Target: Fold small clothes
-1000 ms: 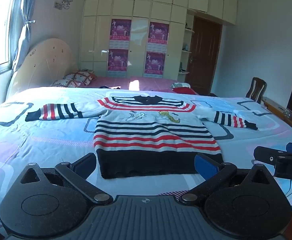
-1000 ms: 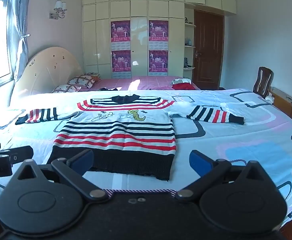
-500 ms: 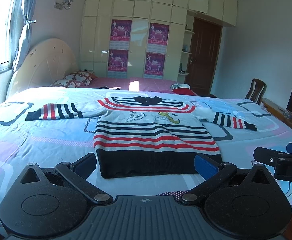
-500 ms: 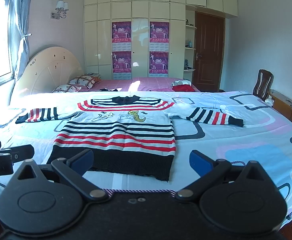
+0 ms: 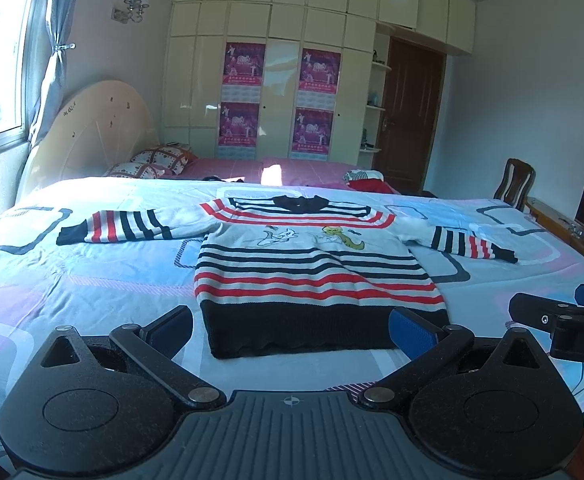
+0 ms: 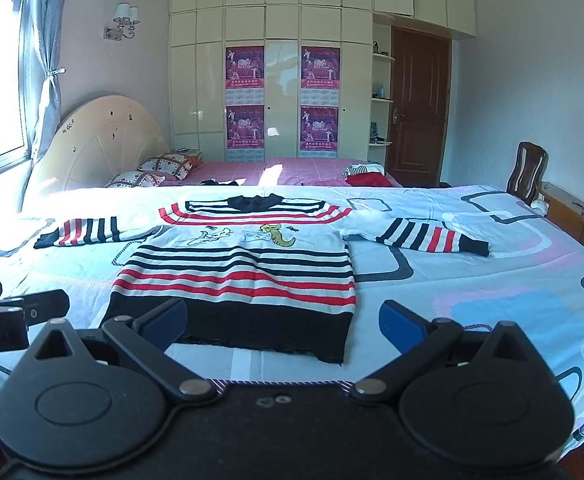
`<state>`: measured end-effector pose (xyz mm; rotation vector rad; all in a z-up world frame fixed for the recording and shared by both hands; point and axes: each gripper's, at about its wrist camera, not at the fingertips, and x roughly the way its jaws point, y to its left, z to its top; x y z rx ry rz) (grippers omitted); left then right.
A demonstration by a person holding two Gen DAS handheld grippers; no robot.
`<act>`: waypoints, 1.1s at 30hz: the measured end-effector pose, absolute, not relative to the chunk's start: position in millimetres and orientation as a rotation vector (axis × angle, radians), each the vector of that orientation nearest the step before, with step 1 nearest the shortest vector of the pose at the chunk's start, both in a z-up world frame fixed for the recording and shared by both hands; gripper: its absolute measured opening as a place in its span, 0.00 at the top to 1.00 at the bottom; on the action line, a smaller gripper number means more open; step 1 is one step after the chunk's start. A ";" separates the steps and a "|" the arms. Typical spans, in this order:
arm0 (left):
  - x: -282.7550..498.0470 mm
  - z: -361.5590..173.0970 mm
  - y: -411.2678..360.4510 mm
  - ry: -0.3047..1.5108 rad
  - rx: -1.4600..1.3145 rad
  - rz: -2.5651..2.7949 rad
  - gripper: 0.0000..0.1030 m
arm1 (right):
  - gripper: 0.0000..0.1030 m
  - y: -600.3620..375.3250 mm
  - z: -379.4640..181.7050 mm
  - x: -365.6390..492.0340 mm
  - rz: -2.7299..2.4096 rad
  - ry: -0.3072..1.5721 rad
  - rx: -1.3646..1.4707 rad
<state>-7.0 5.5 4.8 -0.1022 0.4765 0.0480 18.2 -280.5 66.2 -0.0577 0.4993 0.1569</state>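
Lengthwise — sweater (image 5: 315, 276) collar pointing away

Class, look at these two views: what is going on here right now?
A person holds a tool in each hand over a bed. A striped sweater lies flat on it, sleeves spread out. The left tool and right tool are both open near the sweater's black hem, touching nothing. No fold is made yet.
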 end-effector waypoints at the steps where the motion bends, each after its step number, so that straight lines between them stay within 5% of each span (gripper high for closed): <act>1: -7.5 4.9 5.8 0.476 -0.101 0.048 0.00 | 0.00 -280.6 66.3 18.2 0.156 0.499 -0.058; 33: -2.0 5.3 5.4 0.476 -0.090 0.049 0.00 | 0.00 -273.9 65.4 21.7 0.159 0.501 -0.063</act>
